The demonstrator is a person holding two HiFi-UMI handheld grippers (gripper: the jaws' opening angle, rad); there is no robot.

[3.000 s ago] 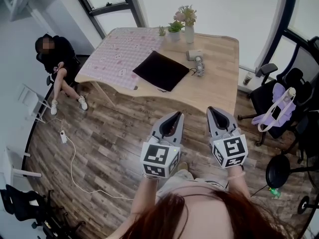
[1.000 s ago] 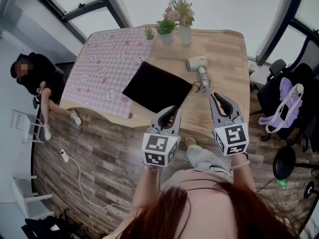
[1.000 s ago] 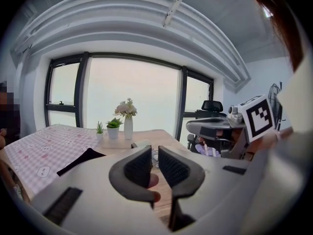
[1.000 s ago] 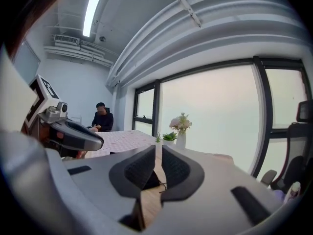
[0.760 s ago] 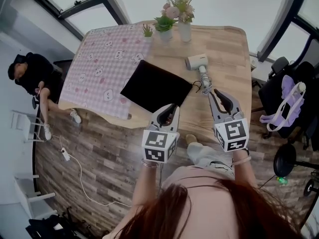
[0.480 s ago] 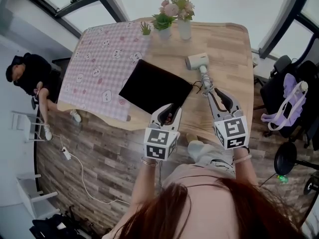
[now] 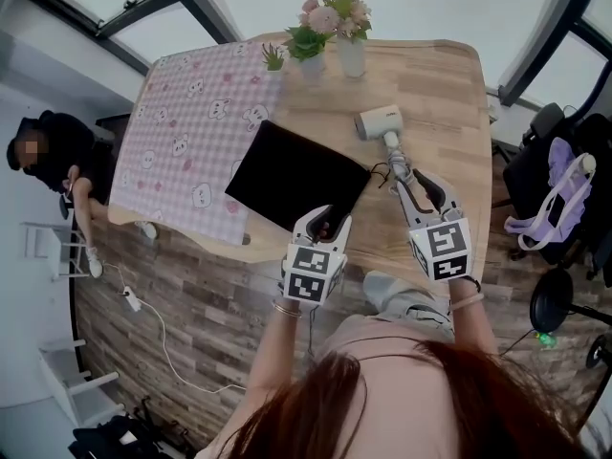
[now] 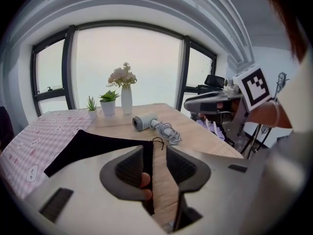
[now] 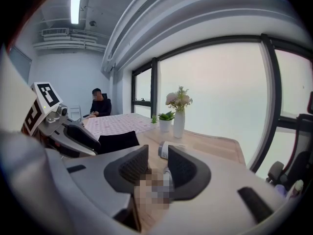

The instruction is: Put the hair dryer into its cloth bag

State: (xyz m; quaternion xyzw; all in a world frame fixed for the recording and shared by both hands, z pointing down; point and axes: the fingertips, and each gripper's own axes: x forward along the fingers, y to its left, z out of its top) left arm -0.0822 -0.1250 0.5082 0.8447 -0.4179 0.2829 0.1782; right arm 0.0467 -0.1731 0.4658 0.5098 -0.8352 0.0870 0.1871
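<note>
Two claws have just been opening: the left claw, at the near edge of the black cloth bag, and the right claw both stand spread, pinching nothing. The hair dryer lies on the bench, upper centre, right of the bag.

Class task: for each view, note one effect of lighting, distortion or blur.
Head view: the wide lens bows the light wooden table. Left gripper view: the large curved window is blown out white, corners vignetted black. Right gripper view: the ceiling strip light glares.
</note>
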